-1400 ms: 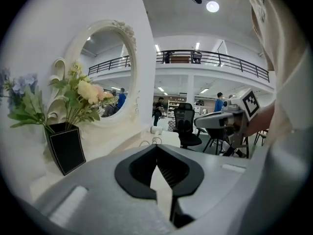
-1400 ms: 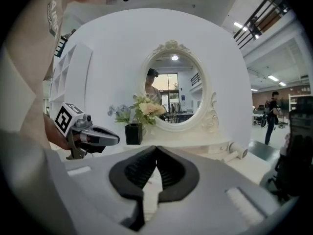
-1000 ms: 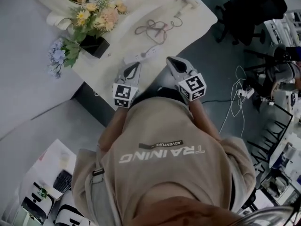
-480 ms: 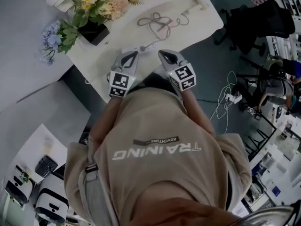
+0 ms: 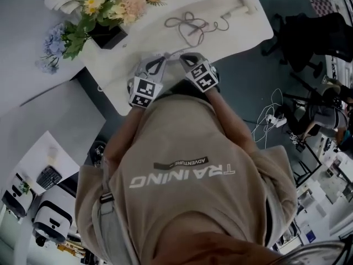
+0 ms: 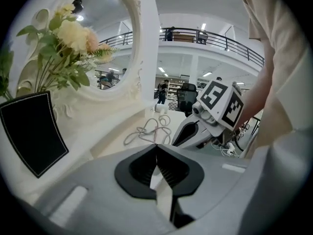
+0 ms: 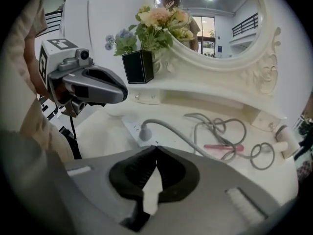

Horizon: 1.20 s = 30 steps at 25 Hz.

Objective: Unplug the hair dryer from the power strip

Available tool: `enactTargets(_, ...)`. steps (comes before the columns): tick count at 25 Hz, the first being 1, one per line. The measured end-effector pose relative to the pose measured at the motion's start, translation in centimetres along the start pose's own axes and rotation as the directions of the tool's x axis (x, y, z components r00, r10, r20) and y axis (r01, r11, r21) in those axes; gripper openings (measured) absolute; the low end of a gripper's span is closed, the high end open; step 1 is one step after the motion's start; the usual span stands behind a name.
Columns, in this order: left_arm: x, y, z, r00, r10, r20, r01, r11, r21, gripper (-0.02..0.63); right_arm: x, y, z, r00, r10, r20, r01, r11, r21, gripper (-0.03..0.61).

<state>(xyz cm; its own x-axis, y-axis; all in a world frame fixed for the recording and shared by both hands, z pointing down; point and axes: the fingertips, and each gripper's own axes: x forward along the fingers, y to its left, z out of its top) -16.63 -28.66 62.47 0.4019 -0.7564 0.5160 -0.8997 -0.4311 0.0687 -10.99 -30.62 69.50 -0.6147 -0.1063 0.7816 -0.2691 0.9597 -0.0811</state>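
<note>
A white power strip (image 7: pixel 131 125) lies near the front of the white dressing table (image 5: pixel 231 35). A grey plug (image 7: pixel 145 132) sits in it, and its grey cable (image 7: pixel 220 131) runs right into a loose coil (image 5: pixel 187 24). The white hair dryer (image 5: pixel 242 7) lies at the far right of the table. My left gripper (image 5: pixel 160 57) hangs shut and empty just left of the strip; in its own view the jaws (image 6: pixel 156 145) meet. My right gripper (image 5: pixel 181 57) is shut and empty too, its tip (image 7: pixel 156 147) just above and in front of the plug.
A black vase (image 7: pixel 139 65) with flowers (image 5: pixel 110 4) stands at the table's left. An oval mirror (image 7: pixel 215 18) in a white frame rises at the back. A pink item (image 7: pixel 222 147) lies among the cable loops. Chairs and floor cables (image 5: pixel 270 120) lie to the right.
Both grippers have come down and forward over the table's front edge. Their tips have drawn together near the power strip. Both stay shut.
</note>
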Motion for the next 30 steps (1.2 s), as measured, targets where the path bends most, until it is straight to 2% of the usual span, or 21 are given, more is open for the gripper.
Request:
enactTargets(5, 1.5, -0.2, -1.1, 0.997, 0.029, -0.077, -0.028, 1.000, 0.010, 0.008, 1.3, -0.7, -0.6, 0.999, 0.043, -0.026, -0.045, 0.997, -0.060, 0.003)
enactTargets(8, 2.1, -0.1, -2.4, 0.992, 0.047, -0.118, -0.049, 0.999, -0.017, 0.009, 1.8, -1.1, -1.3, 0.997, 0.056, -0.052, -0.061, 0.994, -0.088, 0.003)
enactTargets(11, 2.8, 0.1, -2.6, 0.991, 0.059, -0.121, -0.065, 0.997, -0.042, 0.009, 2.1, -1.4, -1.4, 0.997, 0.072, -0.042, -0.076, 0.992, -0.099, 0.003)
enactTargets(14, 3.5, -0.3, -2.7, 0.989, 0.057, -0.134, -0.062, 0.998, -0.028, 0.011, 2.0, -1.6, -1.2, 0.994, 0.105, -0.040, -0.108, 0.990, -0.090, 0.003)
enactTargets(15, 3.9, -0.5, -3.0, 0.988, 0.053, -0.146, -0.058, 0.998, -0.027, 0.025, 2.0, -1.6, -1.2, 0.992, 0.118, -0.036, -0.121, 0.989, -0.080, 0.003)
enactTargets(17, 4.6, -0.9, -3.7, 0.982, 0.044, -0.183, -0.050, 0.998, -0.026, 0.106, 2.0, -1.7, -1.3, 0.990, 0.141, -0.028, -0.143, 0.987, -0.068, 0.003)
enactTargets(25, 7.4, -0.8, -4.7, 0.956, 0.067, -0.286, -0.053, 0.997, 0.056, 0.108, 1.7, -1.9, -1.3, 0.984, 0.179, -0.007, -0.179, 0.980, -0.088, 0.003)
enactTargets(30, 8.0, -1.1, -4.7, 0.933, 0.053, -0.357, -0.014, 0.994, 0.110, 0.092, 1.5, -1.9, -1.4, 0.980, 0.200, -0.006, -0.200, 0.976, -0.090, 0.003)
